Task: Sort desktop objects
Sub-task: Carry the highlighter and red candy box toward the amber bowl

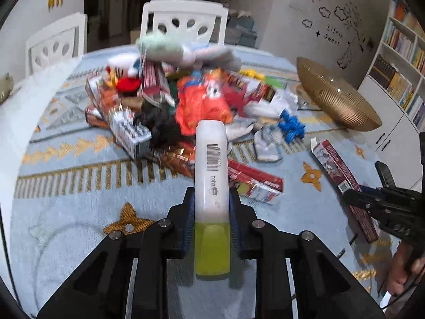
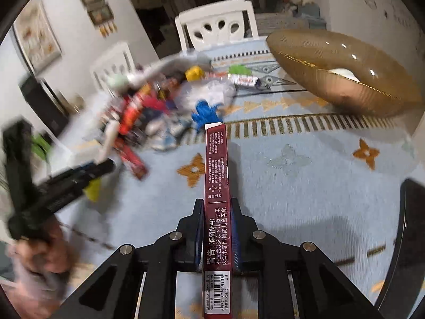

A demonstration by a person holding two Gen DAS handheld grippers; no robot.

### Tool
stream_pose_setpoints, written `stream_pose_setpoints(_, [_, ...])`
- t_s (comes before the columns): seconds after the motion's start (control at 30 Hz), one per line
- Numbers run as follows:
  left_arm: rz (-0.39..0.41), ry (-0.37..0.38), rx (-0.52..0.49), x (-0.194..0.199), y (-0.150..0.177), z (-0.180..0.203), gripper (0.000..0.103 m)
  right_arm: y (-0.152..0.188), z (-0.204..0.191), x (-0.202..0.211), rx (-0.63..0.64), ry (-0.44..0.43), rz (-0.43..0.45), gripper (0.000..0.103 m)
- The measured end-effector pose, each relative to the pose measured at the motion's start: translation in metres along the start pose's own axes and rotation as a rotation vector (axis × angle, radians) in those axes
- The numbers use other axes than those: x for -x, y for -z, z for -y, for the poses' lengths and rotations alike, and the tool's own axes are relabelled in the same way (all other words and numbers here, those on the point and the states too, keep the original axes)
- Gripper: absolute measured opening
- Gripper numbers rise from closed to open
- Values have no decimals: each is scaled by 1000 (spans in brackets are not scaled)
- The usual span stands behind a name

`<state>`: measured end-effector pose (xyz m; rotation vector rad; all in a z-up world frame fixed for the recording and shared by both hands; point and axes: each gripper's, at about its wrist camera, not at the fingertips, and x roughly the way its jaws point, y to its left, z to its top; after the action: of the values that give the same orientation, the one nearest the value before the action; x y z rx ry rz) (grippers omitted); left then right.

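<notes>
Gold bowl [image 2: 345, 79] holds white object [image 2: 344, 74]; left gripper [image 1: 211, 207] clamps highlighter [image 1: 211, 186]

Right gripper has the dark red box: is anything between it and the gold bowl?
Nothing visible does. The right gripper is shut on the dark red box, and only bare blue tablecloth lies between it and the gold bowl. The clutter pile sits off to the left.

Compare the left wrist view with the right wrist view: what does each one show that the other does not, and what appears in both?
Only the left wrist view shows the bookshelf and the barcode on the highlighter clamped in the left gripper. Only the right wrist view shows the white object inside the gold bowl and the printed side of the dark red box clamped in the right gripper. Both show the bowl, the cluttered pile, the blue tablecloth and a white chair.
</notes>
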<state>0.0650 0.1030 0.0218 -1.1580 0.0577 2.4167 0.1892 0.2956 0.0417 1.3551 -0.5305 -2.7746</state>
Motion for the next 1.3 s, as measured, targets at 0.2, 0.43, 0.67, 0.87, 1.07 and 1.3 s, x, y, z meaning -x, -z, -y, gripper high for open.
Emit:
stream_pose_setpoints(0.2, [78,46,-68,55,-19,29,20,-16,27,75,-133,-91,136,17])
stream_pose_setpoints(0.43, [95,191,-122,75,-81,86,20,-47,80,137,-305,-22,305,17])
stream_pose_setpoints(0.67, [104,360,-122,32,-130,149,20,-71,120,135,-475,110,445,17])
stream_pose_setpoints(0.87, [109,445,-122,-18,-156,186,20,-90,130,114,-541,173,497,17])
stream_pose_setpoints(1.07, [107,482,-94,-58,-165,197,20,-97,130,98,-521,236,586,17])
stream_pose_setpoints(1.3, [140,473,-105,-75,-167,196,20,-101,124,86,-463,274,611,17])
